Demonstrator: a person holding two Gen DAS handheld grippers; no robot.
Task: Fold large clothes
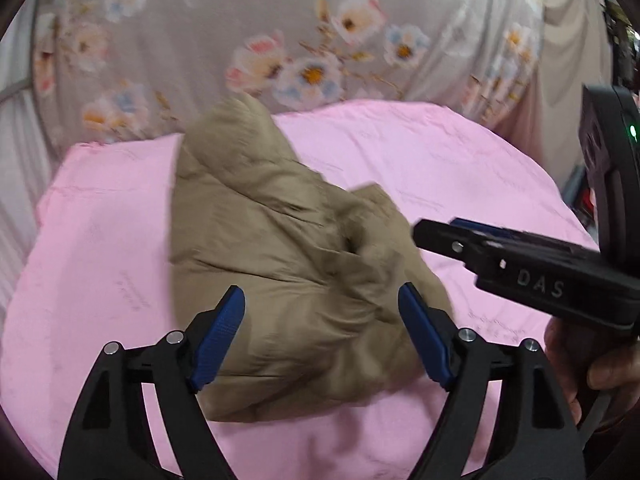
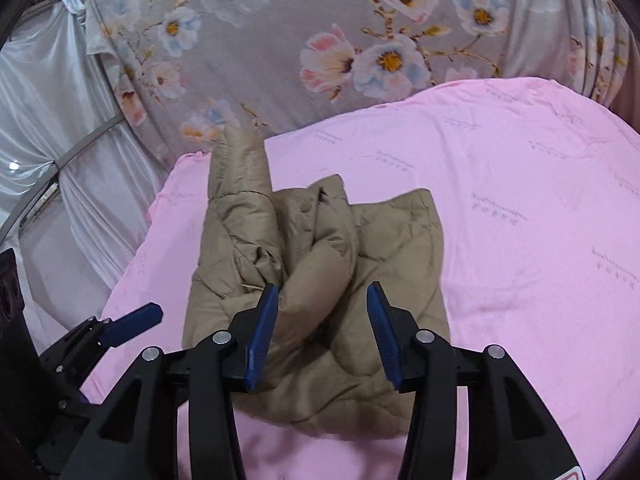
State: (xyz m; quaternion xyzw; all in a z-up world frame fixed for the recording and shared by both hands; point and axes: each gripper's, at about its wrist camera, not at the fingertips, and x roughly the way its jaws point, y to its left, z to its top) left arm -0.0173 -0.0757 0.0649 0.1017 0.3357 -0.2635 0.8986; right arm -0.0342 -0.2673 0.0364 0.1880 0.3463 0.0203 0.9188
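Tan padded jacket [image 2: 320, 280] bunched on pink sheet [image 2: 520, 208], both grippers released.

Wide bare sheet is seen right of the jacket; the sheet's left edge lies close beside it, with a floral cloth [image 2: 280, 40] behind. The left gripper [image 1: 320, 336] and right gripper [image 2: 322, 332] are angled down above the near folds, jaws apart, nothing clamped.
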